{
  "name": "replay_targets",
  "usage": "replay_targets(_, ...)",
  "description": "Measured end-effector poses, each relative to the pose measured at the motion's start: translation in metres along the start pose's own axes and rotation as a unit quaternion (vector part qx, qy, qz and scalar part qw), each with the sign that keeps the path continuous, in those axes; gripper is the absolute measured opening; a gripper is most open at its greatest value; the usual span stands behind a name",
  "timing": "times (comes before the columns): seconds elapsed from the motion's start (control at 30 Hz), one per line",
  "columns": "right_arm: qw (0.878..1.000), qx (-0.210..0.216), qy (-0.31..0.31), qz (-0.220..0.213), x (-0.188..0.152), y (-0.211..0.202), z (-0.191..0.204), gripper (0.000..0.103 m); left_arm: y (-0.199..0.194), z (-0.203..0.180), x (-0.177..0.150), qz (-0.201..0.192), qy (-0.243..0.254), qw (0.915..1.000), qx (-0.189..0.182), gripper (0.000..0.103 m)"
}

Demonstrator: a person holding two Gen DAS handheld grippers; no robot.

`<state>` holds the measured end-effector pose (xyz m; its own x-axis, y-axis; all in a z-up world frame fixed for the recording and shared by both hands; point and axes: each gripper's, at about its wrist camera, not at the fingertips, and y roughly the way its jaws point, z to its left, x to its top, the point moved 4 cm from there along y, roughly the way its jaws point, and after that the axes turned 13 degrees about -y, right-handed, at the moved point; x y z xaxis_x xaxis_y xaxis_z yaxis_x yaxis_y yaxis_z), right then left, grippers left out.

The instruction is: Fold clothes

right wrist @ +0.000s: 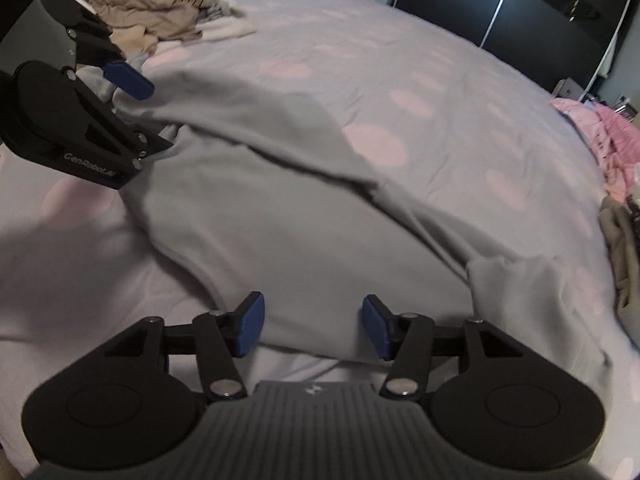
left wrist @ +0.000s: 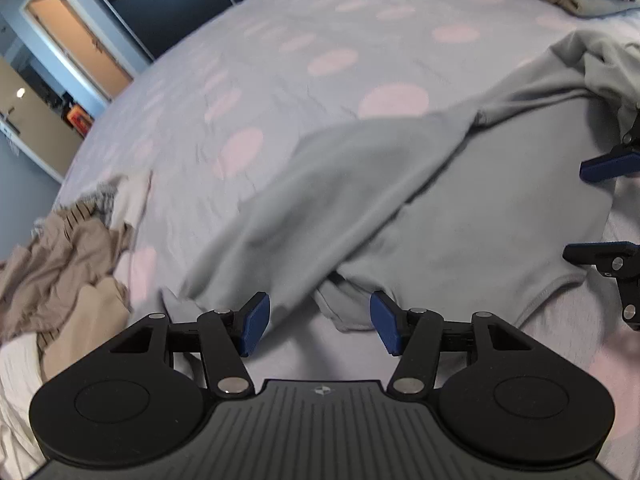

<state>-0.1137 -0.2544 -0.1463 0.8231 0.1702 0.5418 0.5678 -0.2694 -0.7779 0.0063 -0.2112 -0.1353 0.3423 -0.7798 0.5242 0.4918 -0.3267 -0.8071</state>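
Left gripper (left wrist: 319, 326): jaws spread wide, holding nothing; it hovers at 6 o'clock of the left wrist view, just above the near edge of the grey garment.
Right gripper (right wrist: 313, 330): jaws spread wide, grasping nothing; it sits at 6 o'clock of its own view over the garment's near hem, and shows at 3 o'clock in the left wrist view.
Grey garment (right wrist: 288, 232): a light grey top spread on the bed, filling the centre of both views; one sleeve (left wrist: 320, 200) is folded across the body, running from 1 o'clock down toward 7 o'clock in the left wrist view.
Garment edge: a stitched curved hem shows at 5 o'clock in the left wrist view and at 7 o'clock in the right wrist view.
Bed (left wrist: 280, 80): lilac-grey cover with pale pink dots, under everything.
Beige clothes pile (left wrist: 60, 248): crumpled at 9 o'clock in the left wrist view, apart from the grey garment.
Pink clothes (right wrist: 608, 140): heaped at 3 o'clock in the right wrist view, well apart from the garment.
Dark wardrobe (right wrist: 500, 4): stands beyond the bed at 1 o'clock.
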Motion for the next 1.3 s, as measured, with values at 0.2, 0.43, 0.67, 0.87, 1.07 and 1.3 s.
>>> replay_targets(0.2, 1.0, 0.008, -0.013, -0.008, 0.008, 0.007, 0.004, 0.057, -0.001, 0.0, -0.004, 0.032, -0.048, 0.9976, -0.039, 0.042)
replay_targets(0.43, 0.999, 0.008, -0.045, -0.015, 0.017, 0.013, 0.01, 0.022, 0.001, -0.012, -0.009, 0.035, -0.052, 0.995, -0.077, 0.006)
replay_targets(0.67, 0.997, -0.027, -0.052, -0.045, 0.035, -0.012, 0.015, 0.0, -0.041, -0.002, 0.005, -0.033, -0.083, 0.9914, -0.096, 0.002)
replay_targets(0.87, 0.994, -0.045, -0.037, -0.093, 0.052, -0.049, 0.019, 0.0, -0.088, 0.023, 0.008, -0.07, -0.114, 0.9862, -0.098, 0.002)
replay_targets(1.07, 0.988, -0.034, -0.048, -0.145, 0.063, -0.089, 0.034, 0.0, -0.145, 0.053, 0.004, -0.144, -0.135, 0.9766, -0.086, 0.001)
replay_targets(1.3, 0.979, -0.022, -0.047, -0.198, 0.071, -0.129, 0.045, 0.0, -0.151, 0.059, 0.002, -0.149, -0.134, 0.9765, -0.078, 0.002)
